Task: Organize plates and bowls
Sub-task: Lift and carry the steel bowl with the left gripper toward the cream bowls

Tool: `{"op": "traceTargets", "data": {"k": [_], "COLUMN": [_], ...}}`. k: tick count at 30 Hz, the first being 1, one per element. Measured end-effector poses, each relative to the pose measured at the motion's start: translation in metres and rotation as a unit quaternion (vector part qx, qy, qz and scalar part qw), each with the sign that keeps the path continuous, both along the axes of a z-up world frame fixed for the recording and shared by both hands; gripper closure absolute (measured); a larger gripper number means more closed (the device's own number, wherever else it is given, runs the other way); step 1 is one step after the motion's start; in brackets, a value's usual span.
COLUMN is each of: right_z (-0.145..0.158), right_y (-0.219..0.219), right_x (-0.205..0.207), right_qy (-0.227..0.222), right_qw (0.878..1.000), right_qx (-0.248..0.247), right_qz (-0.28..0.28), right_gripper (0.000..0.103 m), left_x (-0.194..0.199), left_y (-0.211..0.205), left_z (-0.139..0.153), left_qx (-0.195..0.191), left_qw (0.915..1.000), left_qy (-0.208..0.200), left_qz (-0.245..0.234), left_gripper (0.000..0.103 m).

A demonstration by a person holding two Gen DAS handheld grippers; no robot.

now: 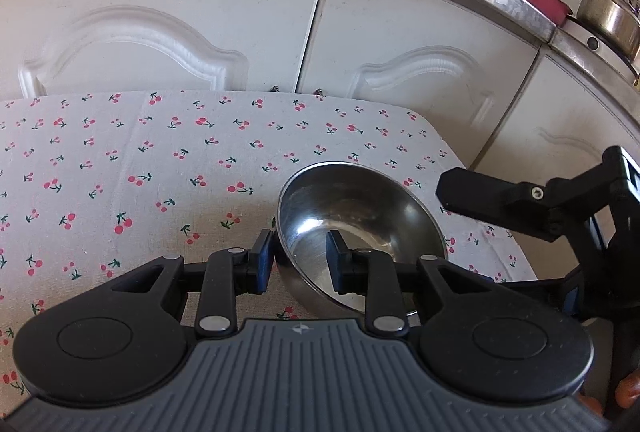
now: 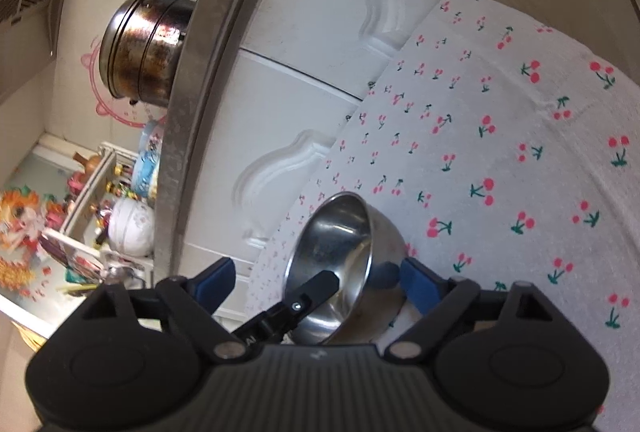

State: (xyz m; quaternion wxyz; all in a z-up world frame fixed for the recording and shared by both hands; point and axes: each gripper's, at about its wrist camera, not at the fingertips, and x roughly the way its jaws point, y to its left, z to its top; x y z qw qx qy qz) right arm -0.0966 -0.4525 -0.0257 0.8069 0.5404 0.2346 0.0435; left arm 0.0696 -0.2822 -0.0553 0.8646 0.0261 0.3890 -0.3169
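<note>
A shiny round steel bowl [image 1: 360, 228] is pinched by its rim in the left hand-held gripper [image 1: 300, 260] above the cherry-print cloth-covered worktop [image 1: 160, 160] — the right hand-held gripper [image 2: 316, 282] is spread wide, the bowl untouched.

Soft daylight is illuminating both views evenly. Fisheye distortion is bending the cabinet doors [image 1: 168, 32] and the countertop edge [image 2: 192, 104] toward the frame margins. Glare is showing inside the steel bowl [image 1: 360, 216] ahead of the hand-held gripper [image 1: 300, 258]. Motion blur is smearing the clutter [image 2: 80, 216] at the right view's left edge.
</note>
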Motion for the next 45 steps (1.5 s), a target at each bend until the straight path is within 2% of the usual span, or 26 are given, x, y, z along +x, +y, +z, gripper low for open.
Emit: {"op": "traceTargets", "data": {"k": [3,4,6,8,11,16,29,45], "right_z": [-0.004,-0.004,-0.006,-0.007,-0.008,-0.009,0.012,0.037], "right_y": [-0.004,-0.005,-0.005,-0.003,-0.002,-0.003,0.006,0.025], "right_x": [-0.002,-0.002,-0.001,0.002,0.003,0.001,-0.004,-0.025], "right_qy": [0.0,0.005,0.025,0.045,0.05,0.059,0.009,-0.048], "right_qw": [1.0,1.0,1.0,0.999,0.998,0.997,0.996,0.996], "right_qx": [0.013,0.013,-0.005,-0.025,-0.033,-0.052,-0.084,-0.071], "right_qz": [-0.008,-0.011,-0.014,-0.014,-0.008,-0.015,-0.01,0.018], "right_gripper": [0.016,0.02,0.033,0.054,0.058,0.066,0.067,0.067], "left_x": [0.003,0.004,0.007,0.011,0.013,0.011,-0.003,-0.045], "left_y": [0.002,0.002,0.003,0.002,-0.001,-0.001,0.017,0.058], "left_z": [-0.002,-0.003,-0.005,-0.007,-0.009,-0.006,0.012,0.044], "left_qx": [-0.004,-0.002,-0.002,-0.003,-0.004,-0.01,-0.038,-0.078], "left_qw": [1.0,0.9999,0.9998,0.9998,0.9999,0.9998,0.9991,0.9961], "left_qy": [0.006,0.003,0.004,0.011,0.014,0.012,0.002,-0.006], "left_qz": [0.006,0.01,0.017,0.017,0.008,-0.007,0.018,0.041], "left_gripper": [0.074,0.074,0.075,0.077,0.082,0.083,0.083,0.083]}}
